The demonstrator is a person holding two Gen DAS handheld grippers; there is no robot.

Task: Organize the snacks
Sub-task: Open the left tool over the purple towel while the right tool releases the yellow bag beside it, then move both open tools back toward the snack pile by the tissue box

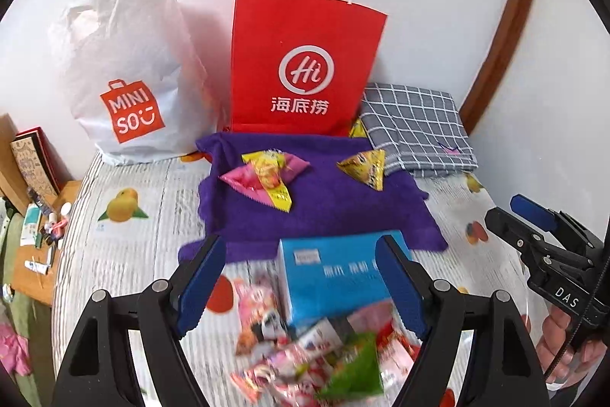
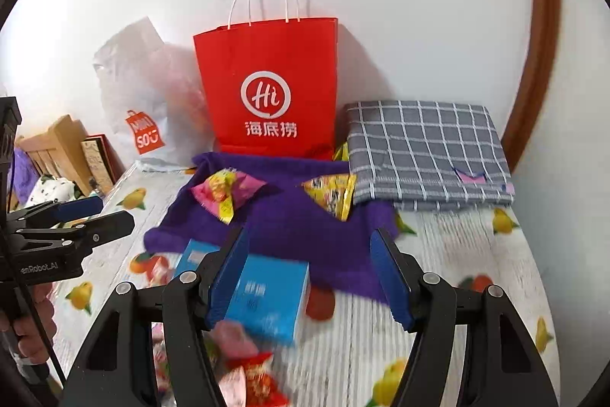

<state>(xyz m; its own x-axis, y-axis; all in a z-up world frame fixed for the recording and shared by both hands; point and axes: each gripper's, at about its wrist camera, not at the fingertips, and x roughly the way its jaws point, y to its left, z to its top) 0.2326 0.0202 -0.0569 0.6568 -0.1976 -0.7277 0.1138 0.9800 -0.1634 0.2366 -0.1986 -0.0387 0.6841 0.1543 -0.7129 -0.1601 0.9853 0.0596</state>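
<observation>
Plainly both claws stand apart and empty: left gripper (image 1: 301, 288) wide above the loose snack pile (image 1: 316, 357), right gripper (image 2: 309, 277) somewhat narrower over the blue box (image 2: 263, 296). Sorting looks barely begun. On the purple towel (image 1: 324, 212) lie three packets: pink packet (image 1: 244, 180) under a yellow packet (image 1: 272, 178), one gold packet (image 1: 364, 168) apart. Behind: one red paper bag (image 1: 305, 63), one white plastic bag (image 1: 129, 63), one checked cloth (image 1: 419, 128). Pile uncountable, blurred.
</observation>
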